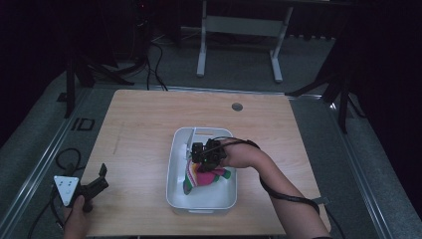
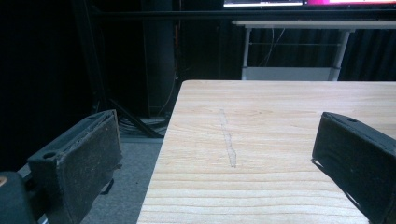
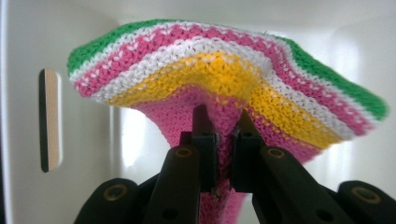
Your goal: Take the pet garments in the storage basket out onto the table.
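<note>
High view status: right gripper (image 1: 203,160) is inside the white bin (image 1: 175,186), above its middle, pinching the knitted striped cloth (image 1: 201,178).
Landmark: the white bin sits on the wooden table (image 1: 139,124), right of centre and toward the near edge.
Right gripper state: jaws pressed together on a pink fold of the knitted striped cloth (image 3: 224,79); the cloth fans out beyond the tips in green, white, pink and yellow bands.
Cloth location: within the bin walls, bunched under the gripper.
Left gripper (image 1: 97,181) state: jaws spread, nothing between them; it rests well left of the bin, at the table's near left corner.
Progress: grasp appears complete; judged remaining: lift the cloth clear of the bin and set it down.
</note>
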`<state>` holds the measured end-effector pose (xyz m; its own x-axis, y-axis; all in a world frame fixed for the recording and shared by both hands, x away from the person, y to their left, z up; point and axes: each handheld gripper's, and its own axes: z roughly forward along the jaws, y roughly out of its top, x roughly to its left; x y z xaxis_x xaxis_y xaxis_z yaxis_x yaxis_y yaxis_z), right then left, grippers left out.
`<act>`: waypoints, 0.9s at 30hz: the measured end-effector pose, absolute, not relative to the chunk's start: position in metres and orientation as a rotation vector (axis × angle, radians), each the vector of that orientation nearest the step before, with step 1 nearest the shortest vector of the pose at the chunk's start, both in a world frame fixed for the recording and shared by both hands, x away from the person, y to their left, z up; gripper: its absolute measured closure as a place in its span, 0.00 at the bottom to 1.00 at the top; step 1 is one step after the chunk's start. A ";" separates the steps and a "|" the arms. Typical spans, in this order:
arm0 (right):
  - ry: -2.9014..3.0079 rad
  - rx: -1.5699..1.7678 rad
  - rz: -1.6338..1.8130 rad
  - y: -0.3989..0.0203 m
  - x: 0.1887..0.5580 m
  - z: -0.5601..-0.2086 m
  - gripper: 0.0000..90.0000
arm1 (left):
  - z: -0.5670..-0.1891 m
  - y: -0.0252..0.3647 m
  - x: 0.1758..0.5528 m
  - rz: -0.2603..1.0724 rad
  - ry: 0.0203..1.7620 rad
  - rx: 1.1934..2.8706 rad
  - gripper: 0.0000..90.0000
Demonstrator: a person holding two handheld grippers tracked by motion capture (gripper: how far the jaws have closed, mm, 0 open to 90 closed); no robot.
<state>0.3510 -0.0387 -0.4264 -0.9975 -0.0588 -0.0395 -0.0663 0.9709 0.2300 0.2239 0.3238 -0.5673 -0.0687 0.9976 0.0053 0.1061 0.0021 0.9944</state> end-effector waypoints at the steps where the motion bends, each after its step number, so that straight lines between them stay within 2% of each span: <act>1: 3.075 -0.098 0.375 -0.039 0.351 -0.421 0.93 | -0.567 0.324 0.224 1.208 1.338 1.253 0.02; 20: 2.957 -0.138 0.504 -0.051 0.346 -0.315 0.92 | -0.567 0.324 0.224 1.208 1.339 1.255 0.02; 27: 2.933 -0.088 0.519 -0.072 0.348 -0.301 0.92 | -0.567 0.324 0.224 1.210 1.340 1.255 0.02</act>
<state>0.3477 -0.0720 -0.3009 -0.9851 -0.0300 -0.1691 -0.0862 0.9379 0.3359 0.2240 0.3236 -0.5673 -0.0700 0.9975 0.0050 0.1064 0.0025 0.9943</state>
